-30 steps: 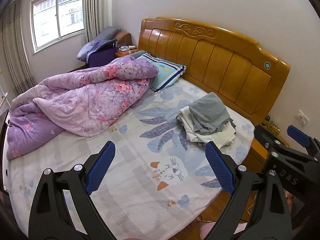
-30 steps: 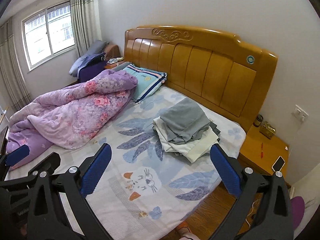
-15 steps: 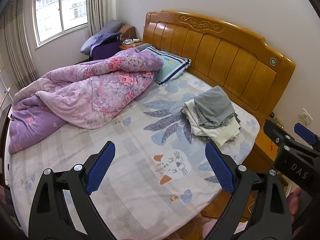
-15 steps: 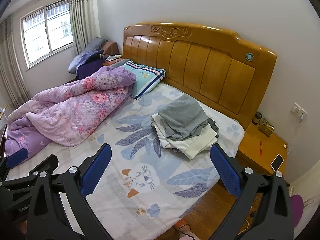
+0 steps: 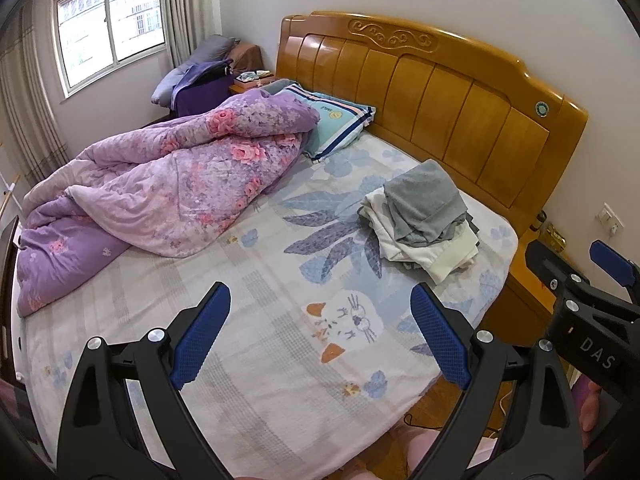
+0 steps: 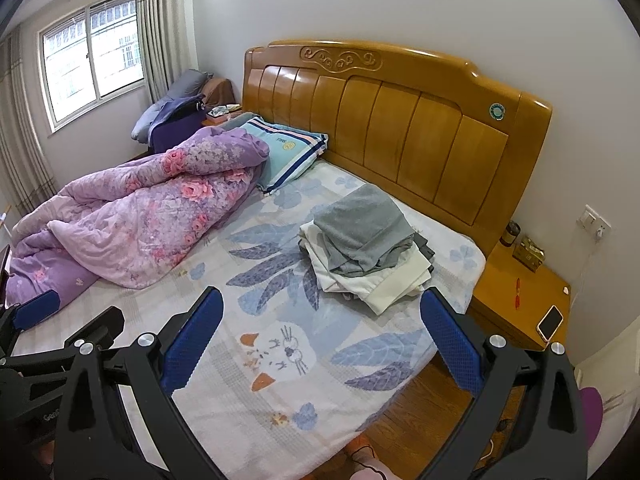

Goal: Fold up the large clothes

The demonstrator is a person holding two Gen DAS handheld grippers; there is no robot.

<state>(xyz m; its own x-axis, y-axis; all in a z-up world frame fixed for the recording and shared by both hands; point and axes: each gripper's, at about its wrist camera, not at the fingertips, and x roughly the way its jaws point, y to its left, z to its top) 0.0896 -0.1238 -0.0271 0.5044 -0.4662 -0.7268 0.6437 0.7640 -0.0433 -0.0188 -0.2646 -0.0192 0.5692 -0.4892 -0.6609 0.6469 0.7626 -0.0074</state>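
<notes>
Hovering empty with jaws apart over the bed [image 5: 280, 360], both hand-held grippers [image 5: 320, 332] [image 6: 320, 336] face the clothes [image 6: 366, 244], roughly stacked near the headboard [image 6: 400, 128], fitting either folded or awaiting folding.

A loose pile of clothes [image 5: 420, 218] lies on the bed [image 5: 256, 320] near its headboard end and right edge: a crumpled grey garment [image 6: 362, 228] on top, cream-white garments [image 6: 384, 280] roughly folded beneath.
</notes>
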